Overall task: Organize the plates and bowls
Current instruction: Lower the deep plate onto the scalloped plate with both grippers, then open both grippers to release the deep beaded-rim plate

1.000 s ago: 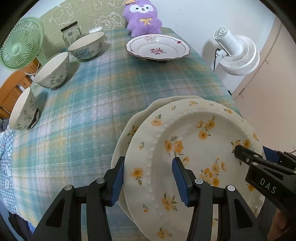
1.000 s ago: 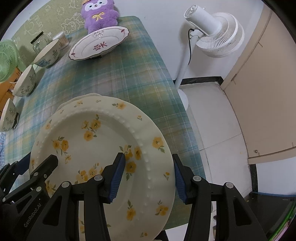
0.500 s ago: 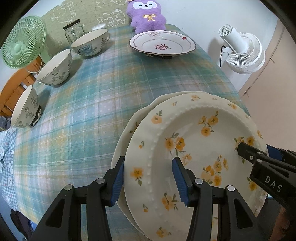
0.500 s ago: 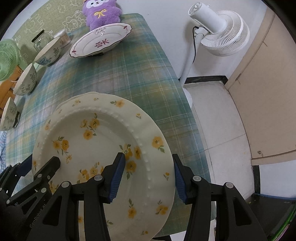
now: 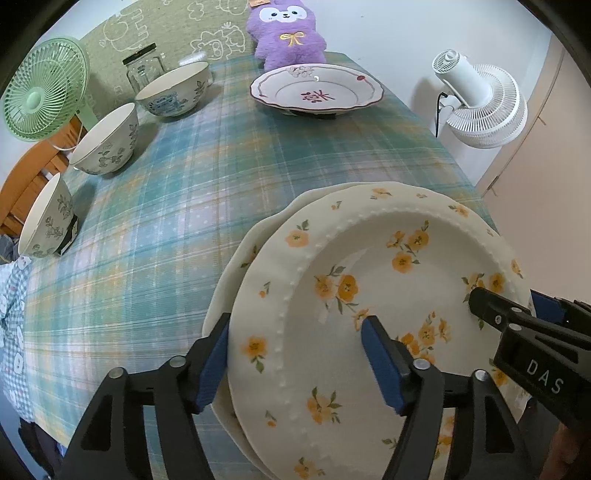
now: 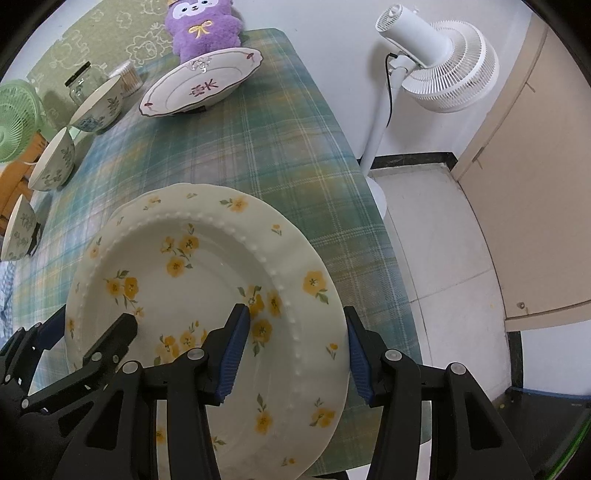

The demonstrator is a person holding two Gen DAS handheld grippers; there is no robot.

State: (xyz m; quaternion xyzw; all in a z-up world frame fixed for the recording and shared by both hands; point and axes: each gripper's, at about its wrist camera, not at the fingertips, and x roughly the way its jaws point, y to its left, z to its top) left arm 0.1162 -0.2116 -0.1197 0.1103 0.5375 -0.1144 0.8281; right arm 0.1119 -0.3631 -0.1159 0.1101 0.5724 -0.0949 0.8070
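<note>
A cream plate with yellow flowers (image 5: pixel 369 251) (image 6: pixel 207 288) lies on a second cream plate (image 5: pixel 236 266) at the table's near right corner. My left gripper (image 5: pixel 295 325) straddles its left rim; the jaws are opening and the pads stand off the rim. At the opposite rim my right gripper (image 6: pixel 293 314) is shut on the flowered plate. Each gripper shows in the other's view: right gripper (image 5: pixel 480 299), left gripper (image 6: pixel 125 321). Three patterned bowls (image 5: pixel 173 92) (image 5: pixel 107 140) (image 5: pixel 44 218) line the left side. A pink-trimmed plate (image 5: pixel 317 88) (image 6: pixel 201 83) sits at the far end.
A purple plush toy (image 5: pixel 288 33) and a glass jar (image 5: pixel 142 70) stand at the back of the plaid tablecloth (image 5: pixel 184 184). A green fan (image 5: pixel 44 88) is at the left and a white standing fan (image 6: pixel 436 59) is beyond the table's right edge, over tiled floor (image 6: pixel 436 295).
My left gripper's jaws have spread apart, coming off the flowered plate's rim. The right gripper keeps its hold and has not moved.
</note>
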